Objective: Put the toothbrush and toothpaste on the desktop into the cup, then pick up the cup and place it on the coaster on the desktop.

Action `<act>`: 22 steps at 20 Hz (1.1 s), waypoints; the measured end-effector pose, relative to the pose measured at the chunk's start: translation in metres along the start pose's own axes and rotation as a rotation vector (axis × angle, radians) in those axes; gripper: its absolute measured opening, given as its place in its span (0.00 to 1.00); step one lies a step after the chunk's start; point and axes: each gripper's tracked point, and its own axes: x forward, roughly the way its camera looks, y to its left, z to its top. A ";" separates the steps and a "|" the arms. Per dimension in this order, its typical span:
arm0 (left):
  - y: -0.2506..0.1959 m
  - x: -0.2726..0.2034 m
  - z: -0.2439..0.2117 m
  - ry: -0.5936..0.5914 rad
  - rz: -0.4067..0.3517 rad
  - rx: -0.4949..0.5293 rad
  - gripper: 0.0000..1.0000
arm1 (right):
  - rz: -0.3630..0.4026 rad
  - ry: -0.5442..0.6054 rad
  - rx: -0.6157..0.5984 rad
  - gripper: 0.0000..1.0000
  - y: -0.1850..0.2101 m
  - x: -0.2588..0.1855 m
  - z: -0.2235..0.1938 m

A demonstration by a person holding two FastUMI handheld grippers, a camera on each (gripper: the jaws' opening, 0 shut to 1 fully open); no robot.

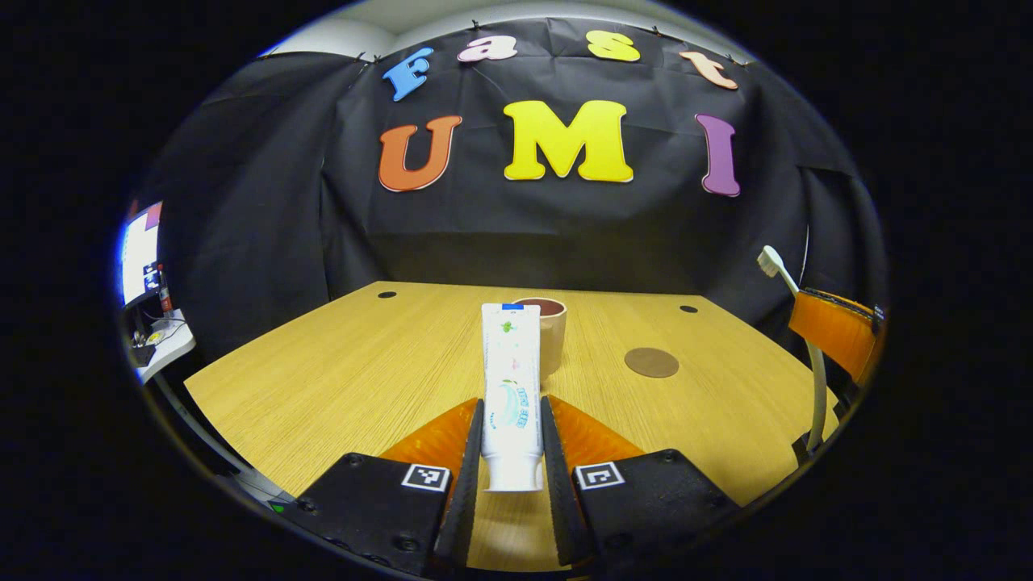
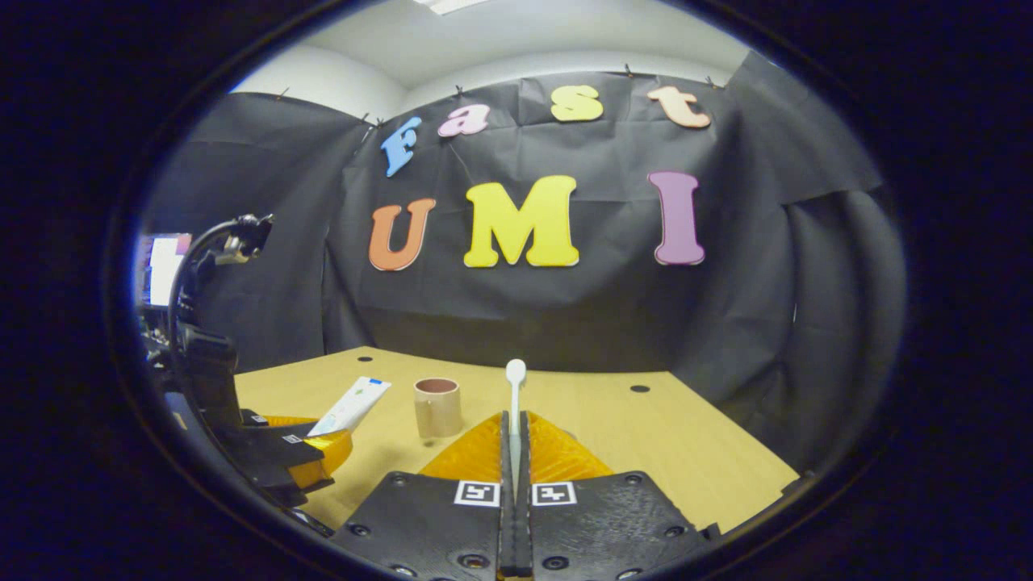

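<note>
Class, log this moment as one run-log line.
left gripper: shut on white toothpaste tube | right gripper: shut on white toothbrush | beige cup: empty | brown round coaster: bare

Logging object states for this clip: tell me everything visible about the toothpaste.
The toothpaste is a white tube with a blue top edge and small printed graphics, cap end nearest the camera. It is lifted off the wooden desktop, clamped between the fingers of the left hand-held gripper, pointing toward the cup.

Wooden desk [image 1: 339, 379], perhaps white ceiling [image 2: 484, 40].
</note>
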 end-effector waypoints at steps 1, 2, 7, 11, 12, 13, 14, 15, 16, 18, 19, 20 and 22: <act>-0.003 -0.004 0.007 -0.019 -0.009 0.000 0.42 | -0.007 -0.013 -0.020 0.00 0.002 -0.003 0.003; -0.004 -0.007 0.014 -0.040 -0.014 0.005 0.42 | -0.012 -0.024 -0.033 0.00 0.003 -0.004 0.004; -0.004 0.002 0.045 -0.097 -0.043 -0.015 0.42 | -0.026 -0.020 -0.008 0.00 -0.003 -0.005 0.005; -0.012 0.049 0.092 -0.192 -0.086 -0.025 0.42 | -0.046 -0.029 0.007 0.00 -0.013 -0.003 0.010; -0.016 0.064 0.101 -0.210 -0.107 -0.037 0.42 | -0.053 -0.032 0.007 0.00 -0.016 -0.002 0.011; -0.018 0.079 0.111 -0.229 -0.123 -0.044 0.42 | -0.057 -0.033 0.008 0.00 -0.018 -0.001 0.011; -0.019 0.094 0.121 -0.256 -0.131 -0.046 0.42 | -0.056 -0.034 0.009 0.00 -0.018 -0.001 0.010; -0.020 0.111 0.129 -0.272 -0.135 -0.046 0.42 | -0.057 -0.031 0.009 0.00 -0.018 0.000 0.009; -0.019 0.127 0.134 -0.287 -0.134 -0.042 0.42 | -0.058 -0.027 0.010 0.00 -0.021 0.001 0.008; -0.016 0.156 0.137 -0.303 -0.128 -0.055 0.42 | -0.060 -0.023 0.016 0.00 -0.023 0.005 0.007; -0.015 0.169 0.134 -0.292 -0.121 -0.068 0.42 | -0.064 -0.026 0.023 0.00 -0.026 0.005 0.009; -0.017 0.179 0.130 -0.278 -0.121 -0.063 0.42 | -0.065 -0.028 0.030 0.00 -0.029 0.005 0.009; -0.018 0.188 0.128 -0.262 -0.119 -0.055 0.48 | -0.069 -0.025 0.035 0.00 -0.032 0.005 0.007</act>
